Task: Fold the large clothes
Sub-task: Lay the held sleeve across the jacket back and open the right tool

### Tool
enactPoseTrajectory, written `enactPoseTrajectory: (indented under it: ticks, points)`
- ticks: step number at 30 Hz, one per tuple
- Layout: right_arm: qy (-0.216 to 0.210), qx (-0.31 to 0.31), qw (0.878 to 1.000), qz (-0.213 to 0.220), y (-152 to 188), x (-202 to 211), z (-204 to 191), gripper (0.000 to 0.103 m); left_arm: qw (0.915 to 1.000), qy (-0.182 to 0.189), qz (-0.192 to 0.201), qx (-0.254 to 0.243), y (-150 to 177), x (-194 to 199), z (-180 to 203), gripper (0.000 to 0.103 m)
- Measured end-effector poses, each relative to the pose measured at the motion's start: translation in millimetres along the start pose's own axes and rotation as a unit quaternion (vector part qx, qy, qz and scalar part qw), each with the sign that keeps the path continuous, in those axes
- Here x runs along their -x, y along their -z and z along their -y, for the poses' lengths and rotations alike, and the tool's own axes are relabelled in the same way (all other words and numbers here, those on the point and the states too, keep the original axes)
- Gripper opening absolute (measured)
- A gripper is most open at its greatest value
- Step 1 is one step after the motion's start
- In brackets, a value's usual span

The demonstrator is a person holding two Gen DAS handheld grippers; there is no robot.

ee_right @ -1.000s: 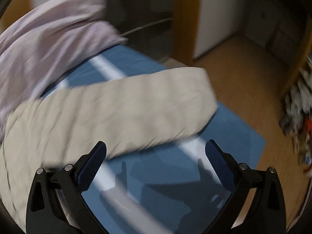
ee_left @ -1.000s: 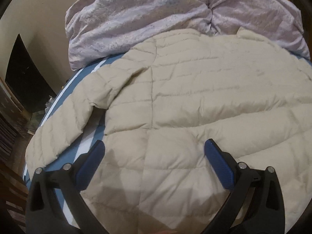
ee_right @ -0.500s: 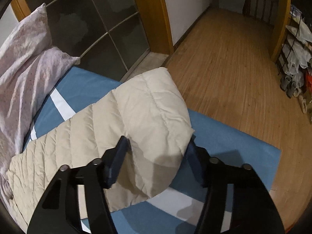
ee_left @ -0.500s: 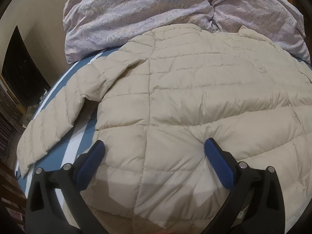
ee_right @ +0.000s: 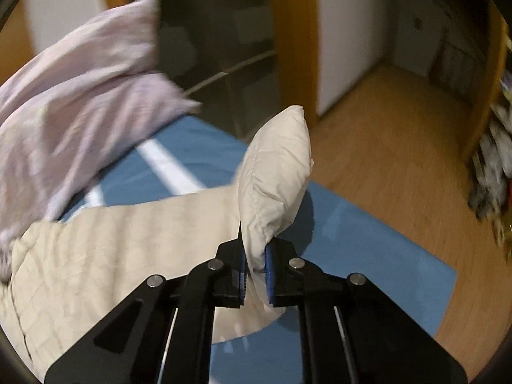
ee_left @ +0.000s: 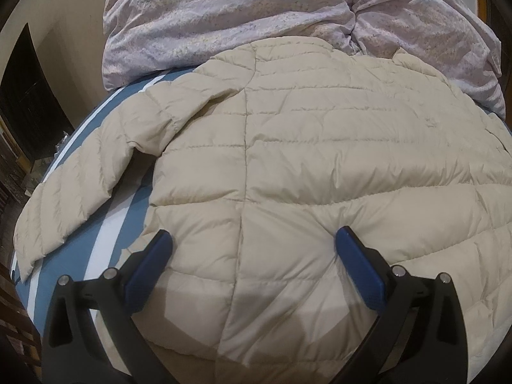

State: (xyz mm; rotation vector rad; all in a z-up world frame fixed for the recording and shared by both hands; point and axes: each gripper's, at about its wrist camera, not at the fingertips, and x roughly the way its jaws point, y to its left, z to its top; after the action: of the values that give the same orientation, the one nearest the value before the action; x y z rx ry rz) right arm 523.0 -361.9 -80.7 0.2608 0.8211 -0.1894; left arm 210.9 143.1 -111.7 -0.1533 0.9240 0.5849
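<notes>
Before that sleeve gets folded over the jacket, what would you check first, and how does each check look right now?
1. Right gripper shut on the sleeve: ok, cuff end pinched between the fingers.
2. Sleeve lifted off the bed: ok, its end stands up.
3. Jacket body lying flat: ok, spread out, only slight puffing.
4. Left gripper out of the way: not ok, it hangs open over the jacket's lower part.
5. Duvet off the jacket: cannot tell, it meets the collar edge.
6. Other sleeve laid out: ok, stretched towards the bed's side.
</notes>
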Motion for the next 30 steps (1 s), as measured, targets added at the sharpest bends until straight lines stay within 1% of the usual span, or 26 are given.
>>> enactPoseTrajectory:
  ticks: [1,3,6,7,9,12,14,15,17,21,23,30]
  points:
    - [-0.014,0.020,1.000,-0.002,1.2,4.2,-22.7,0.010,1.0000,0.000,0.000,0.000,0.0,0.0,0.0,0.101]
    - [-0.034,0.047,0.998,-0.009,8.1,6.2,-53.7,0.010,1.0000,0.001,0.000,0.001,0.0,0.0,0.0,0.101]
    - [-0.084,0.096,0.992,-0.025,27.8,10.4,-117.3,0.009,1.0000,0.002,-0.001,0.002,0.1,-0.3,-0.3,0.101]
    - [-0.095,0.108,0.989,-0.029,33.5,12.9,-131.9,0.009,1.0000,0.003,-0.001,0.003,0.2,-0.4,-0.5,0.101]
    - [-0.127,0.140,0.981,-0.042,50.6,18.6,-175.0,0.009,1.0000,0.005,-0.002,0.004,0.3,-0.7,-1.2,0.101]
    - [-0.166,0.183,0.968,-0.054,73.6,29.2,-227.8,0.009,0.9999,0.008,-0.002,0.007,0.2,-1.1,-1.1,0.101]
    - [-0.190,0.201,0.959,-0.061,89.3,39.6,-250.4,0.009,0.9999,0.010,-0.003,0.008,0.2,-1.3,-1.9,0.101]
    - [-0.207,0.212,0.953,-0.068,99.2,44.8,-266.7,0.009,0.9999,0.011,-0.003,0.008,0.2,-1.4,-2.2,0.101]
    - [-0.229,0.228,0.943,-0.078,115.5,52.5,-290.0,0.009,0.9999,0.013,-0.004,0.010,0.1,-1.9,-3.1,0.101]
    - [-0.262,0.256,0.925,-0.098,145.4,64.5,-322.9,0.009,0.9997,0.017,-0.005,0.014,0.1,-1.9,-3.7,0.101]
    - [-0.271,0.264,0.920,-0.103,154.4,69.4,-336.7,0.009,0.9997,0.020,-0.006,0.015,0.0,-1.6,-5.1,0.101]
    - [-0.303,0.297,0.898,-0.119,187.5,90.5,-363.0,0.010,0.9994,0.026,-0.009,0.019,-1.0,-2.0,-6.5,0.101]
